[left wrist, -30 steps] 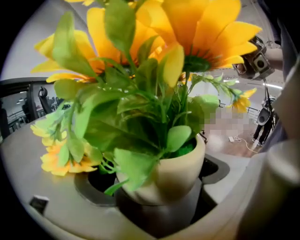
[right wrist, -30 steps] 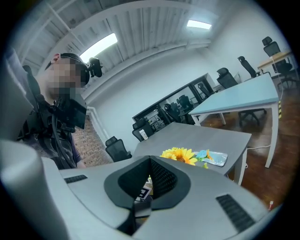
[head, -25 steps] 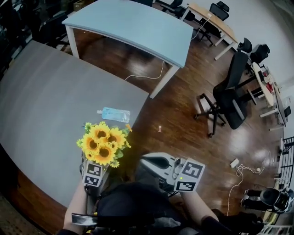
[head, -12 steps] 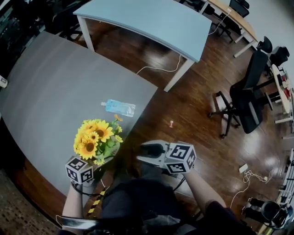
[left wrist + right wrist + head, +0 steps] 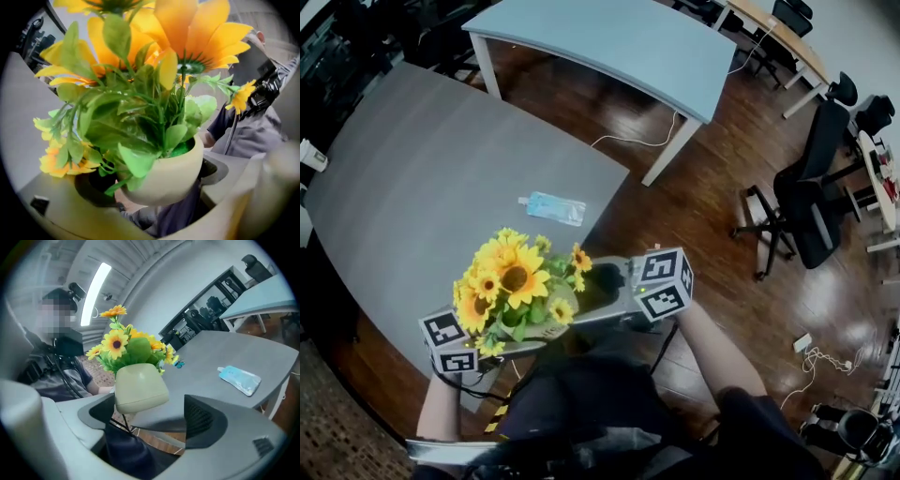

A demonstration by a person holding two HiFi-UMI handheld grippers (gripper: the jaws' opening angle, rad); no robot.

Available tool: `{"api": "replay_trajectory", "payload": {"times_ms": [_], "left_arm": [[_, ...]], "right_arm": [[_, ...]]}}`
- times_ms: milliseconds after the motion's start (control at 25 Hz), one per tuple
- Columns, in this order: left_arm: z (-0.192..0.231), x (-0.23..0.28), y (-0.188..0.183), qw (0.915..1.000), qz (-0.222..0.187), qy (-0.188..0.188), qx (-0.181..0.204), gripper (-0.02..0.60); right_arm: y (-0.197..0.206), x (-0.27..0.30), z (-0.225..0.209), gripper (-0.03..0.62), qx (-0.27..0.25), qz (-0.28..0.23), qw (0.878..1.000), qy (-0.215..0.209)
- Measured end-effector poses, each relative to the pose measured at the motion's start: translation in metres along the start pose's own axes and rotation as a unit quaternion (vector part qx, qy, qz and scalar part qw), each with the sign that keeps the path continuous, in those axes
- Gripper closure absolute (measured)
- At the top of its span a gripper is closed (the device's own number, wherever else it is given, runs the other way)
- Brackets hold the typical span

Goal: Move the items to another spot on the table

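The grey surface (image 5: 422,187) lies bare across its left and far parts, open for a pass. Only a blue pouch (image 5: 551,208) lies flat near its right edge. At the near edge the sunflower pot (image 5: 517,279) hangs above the surface, its wide blooms blocking the way. Beyond the far edge stands a light blue table (image 5: 609,47), with a strip of floor (image 5: 694,216) between. Office chairs (image 5: 806,206) crowd the far right.
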State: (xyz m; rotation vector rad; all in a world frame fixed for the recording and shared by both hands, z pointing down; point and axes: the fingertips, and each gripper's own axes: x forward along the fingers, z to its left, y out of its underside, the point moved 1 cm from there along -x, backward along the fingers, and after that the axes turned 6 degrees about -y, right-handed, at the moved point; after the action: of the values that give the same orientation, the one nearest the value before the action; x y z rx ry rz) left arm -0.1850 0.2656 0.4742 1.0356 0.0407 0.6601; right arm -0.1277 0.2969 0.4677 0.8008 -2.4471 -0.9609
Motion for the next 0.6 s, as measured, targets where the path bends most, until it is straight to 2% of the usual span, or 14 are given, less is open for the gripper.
{"api": "replay_trajectory", "payload": {"times_ms": [120, 360, 600], "left_arm": [[-0.003, -0.003, -0.010, 0.9993, 0.014, 0.006, 0.033, 0.074], [-0.013, 0.000, -0.021, 0.9969, 0.025, 0.035, 0.067, 0.074], [-0.025, -0.006, -0.031, 0.9944, 0.015, 0.059, 0.086, 0.074]], "right_arm": [[-0.014, 0.007, 0.023, 0.125, -0.004, -0.010, 0.999, -0.039], [-0.023, 0.022, 0.028, 0.125, -0.040, 0.029, 0.999, -0.008], [-0.030, 0.026, 0.043, 0.120, -0.063, 0.030, 0.997, -0.012]]}}
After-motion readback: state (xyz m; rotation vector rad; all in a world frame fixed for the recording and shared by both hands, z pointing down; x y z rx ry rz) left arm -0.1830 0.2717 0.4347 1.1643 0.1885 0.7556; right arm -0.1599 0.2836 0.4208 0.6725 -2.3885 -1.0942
